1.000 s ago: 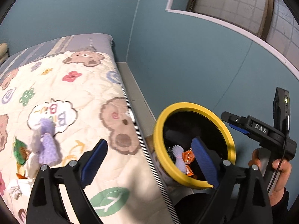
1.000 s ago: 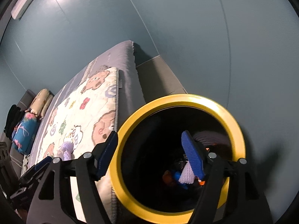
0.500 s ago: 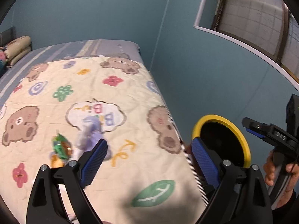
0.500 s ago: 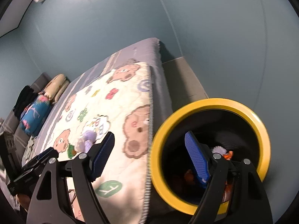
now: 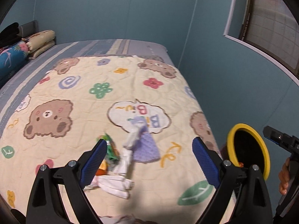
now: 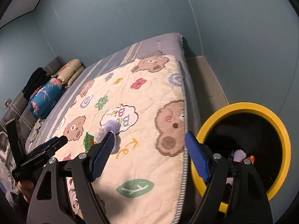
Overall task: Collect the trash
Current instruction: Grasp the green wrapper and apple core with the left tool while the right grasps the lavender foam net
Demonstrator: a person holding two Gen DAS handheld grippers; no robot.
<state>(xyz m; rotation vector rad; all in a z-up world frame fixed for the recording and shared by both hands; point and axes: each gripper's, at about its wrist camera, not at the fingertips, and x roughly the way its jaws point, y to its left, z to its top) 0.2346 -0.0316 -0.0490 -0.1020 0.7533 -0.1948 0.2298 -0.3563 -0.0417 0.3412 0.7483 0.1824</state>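
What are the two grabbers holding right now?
Nothing. The left gripper and the right gripper are both open and empty. The trash pile lies on the quilt, and the yellow-rimmed bin stands beside the bed.

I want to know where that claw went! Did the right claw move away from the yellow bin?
Yes. The right gripper has swung from over the yellow bin toward the bed quilt; the bin now sits off to its right.
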